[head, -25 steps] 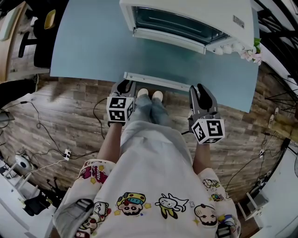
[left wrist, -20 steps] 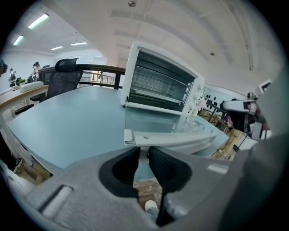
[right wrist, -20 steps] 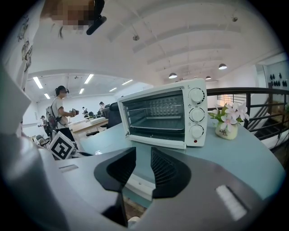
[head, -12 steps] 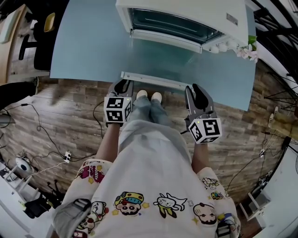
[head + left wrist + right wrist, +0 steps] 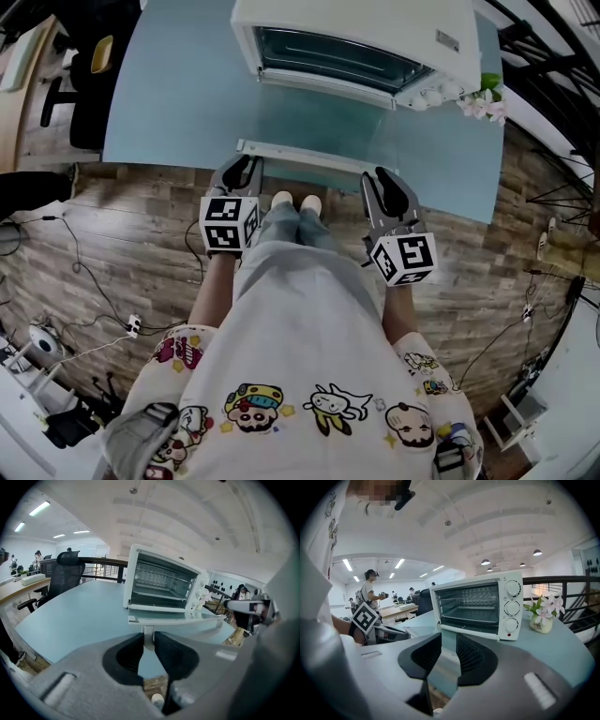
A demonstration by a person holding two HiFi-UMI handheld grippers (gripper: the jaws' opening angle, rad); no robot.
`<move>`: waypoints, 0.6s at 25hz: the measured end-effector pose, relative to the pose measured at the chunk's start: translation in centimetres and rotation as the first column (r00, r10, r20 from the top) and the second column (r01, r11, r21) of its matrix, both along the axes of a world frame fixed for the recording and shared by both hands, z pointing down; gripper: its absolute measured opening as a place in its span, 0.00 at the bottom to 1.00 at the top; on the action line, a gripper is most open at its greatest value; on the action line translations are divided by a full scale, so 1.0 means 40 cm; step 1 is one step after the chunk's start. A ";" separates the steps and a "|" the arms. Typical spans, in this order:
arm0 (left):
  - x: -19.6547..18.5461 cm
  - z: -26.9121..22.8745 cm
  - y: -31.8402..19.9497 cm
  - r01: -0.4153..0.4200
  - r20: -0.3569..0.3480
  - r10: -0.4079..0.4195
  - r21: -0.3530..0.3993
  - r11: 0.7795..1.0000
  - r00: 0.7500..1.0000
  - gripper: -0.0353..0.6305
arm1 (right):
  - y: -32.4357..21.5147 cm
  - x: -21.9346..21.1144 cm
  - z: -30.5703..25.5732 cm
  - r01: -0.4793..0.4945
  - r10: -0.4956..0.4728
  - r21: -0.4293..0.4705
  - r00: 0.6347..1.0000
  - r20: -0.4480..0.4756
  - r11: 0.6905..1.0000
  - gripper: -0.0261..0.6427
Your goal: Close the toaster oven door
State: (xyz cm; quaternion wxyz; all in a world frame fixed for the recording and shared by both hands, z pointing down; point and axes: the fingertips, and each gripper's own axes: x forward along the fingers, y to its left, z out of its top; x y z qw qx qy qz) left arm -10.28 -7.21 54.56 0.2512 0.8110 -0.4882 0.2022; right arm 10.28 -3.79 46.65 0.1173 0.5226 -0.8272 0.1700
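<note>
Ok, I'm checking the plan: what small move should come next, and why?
Probably raise the handle, swinging the door up to the oven: the door lies open, the left gripper pinches the handle, the right gripper straddles its other end.

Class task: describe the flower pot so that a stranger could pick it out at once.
Start at the light-blue table and find the white toaster oven standing on it. Just past the oven's end with the three round knobs sits a small pale pot of pink-white flowers. It is the only plant on the table.
</note>
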 end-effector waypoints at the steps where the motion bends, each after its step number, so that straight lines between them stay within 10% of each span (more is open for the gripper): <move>1: 0.001 -0.011 -0.002 0.001 -0.002 -0.001 0.009 1.000 1.000 0.16 | 0.001 -0.003 -0.004 0.001 -0.001 0.005 1.000 0.000 1.000 0.19; 15: 0.012 -0.166 -0.068 0.003 -0.016 -0.002 0.113 0.994 1.000 0.16 | -0.012 -0.001 -0.066 -0.017 0.015 0.073 1.000 0.020 0.997 0.19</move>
